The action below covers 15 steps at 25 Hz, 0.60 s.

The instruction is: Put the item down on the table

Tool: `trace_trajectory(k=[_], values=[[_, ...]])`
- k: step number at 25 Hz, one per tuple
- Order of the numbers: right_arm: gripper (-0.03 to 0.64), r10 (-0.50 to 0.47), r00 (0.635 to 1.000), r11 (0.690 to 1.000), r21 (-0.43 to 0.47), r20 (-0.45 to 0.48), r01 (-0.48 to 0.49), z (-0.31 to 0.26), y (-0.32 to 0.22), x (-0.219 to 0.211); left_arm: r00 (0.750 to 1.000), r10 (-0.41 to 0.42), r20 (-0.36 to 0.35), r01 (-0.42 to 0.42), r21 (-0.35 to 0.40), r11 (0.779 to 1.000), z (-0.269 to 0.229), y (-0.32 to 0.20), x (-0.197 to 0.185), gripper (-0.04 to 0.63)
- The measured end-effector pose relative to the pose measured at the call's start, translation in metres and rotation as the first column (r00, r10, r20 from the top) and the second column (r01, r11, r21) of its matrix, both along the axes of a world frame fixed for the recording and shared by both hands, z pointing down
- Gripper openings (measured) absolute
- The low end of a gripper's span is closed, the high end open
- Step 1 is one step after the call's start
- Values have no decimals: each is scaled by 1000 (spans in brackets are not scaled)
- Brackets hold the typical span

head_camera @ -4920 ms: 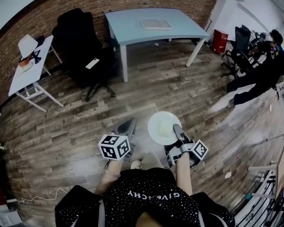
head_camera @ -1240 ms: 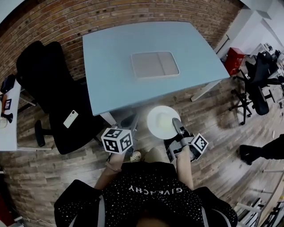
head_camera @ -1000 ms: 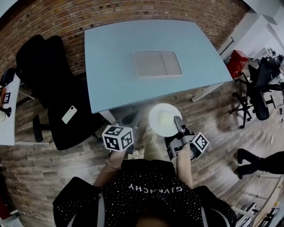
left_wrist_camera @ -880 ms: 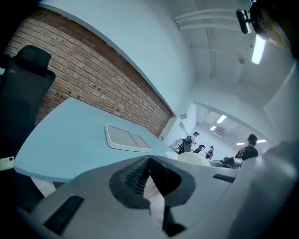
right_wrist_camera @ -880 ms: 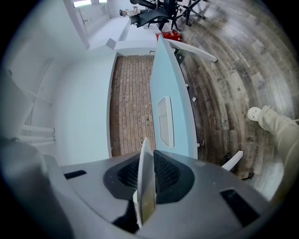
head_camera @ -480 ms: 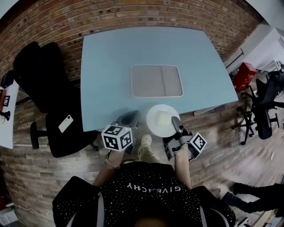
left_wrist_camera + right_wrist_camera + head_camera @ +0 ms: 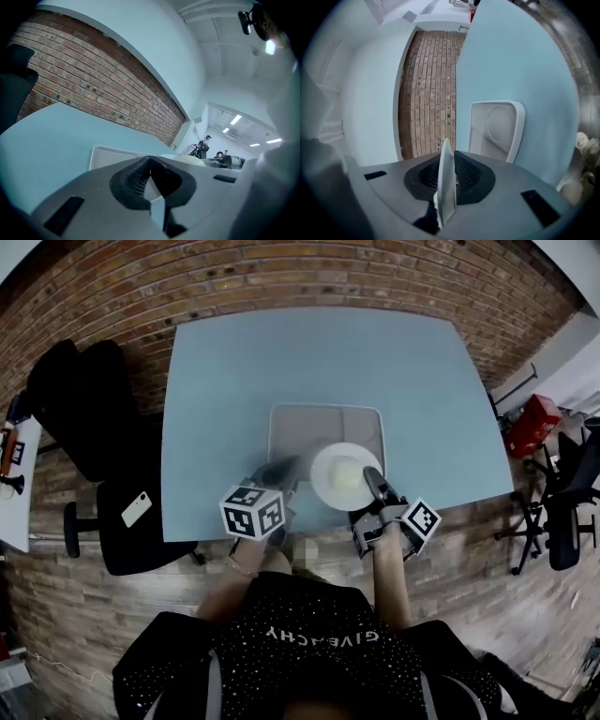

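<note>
- The right gripper [image 7: 446, 165] is clamped on the near rim of a white plate [image 7: 343, 474]. In the right gripper view the rim runs edge-on between the pads, parallel to the table [image 7: 225, 371], so the plate is about level
- The plate hangs over the near-right part of a grey tray [image 7: 292, 426] that lies on the table's near middle. In the head view it hides the tray's near-right corner, and I cannot tell how high above the tray it is
- The left gripper [image 7: 150, 160] has its jaws together with nothing between them. It points out over the table's near edge, just left of the plate and apart from it
- Step in hand, as I judge it: the plate is over the table and the set-down is not yet done, since it is gripped and shows no sign of resting on anything
- The next move calls for lowering the plate flat until its base meets a surface, either the tray below or bare table to the right. Then the jaws part and the gripper draws back toward the near edge without dragging the rim
- Risk: the grip is on one rim only, so the far side may dip and touch first. A slow, level descent should keep it from tipping or clattering
</note>
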State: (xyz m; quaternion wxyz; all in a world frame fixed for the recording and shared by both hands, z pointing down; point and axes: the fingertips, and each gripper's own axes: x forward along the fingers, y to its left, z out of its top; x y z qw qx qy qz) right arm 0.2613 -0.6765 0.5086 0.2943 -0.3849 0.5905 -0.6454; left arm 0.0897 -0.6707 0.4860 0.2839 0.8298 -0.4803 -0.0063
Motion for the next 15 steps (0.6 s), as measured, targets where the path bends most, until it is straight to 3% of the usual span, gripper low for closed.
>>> trace_trajectory(k=[9,15], values=[[46,-90,993,996,14,-72,92,25,-100,-47,1000,-1,-18,1,4,1000,23,-80,-24,12],[46,-197,970,980,-38,-142,194,62,-136,-93,1000,-6,6,6,13,1000,40,-118,-40,12]])
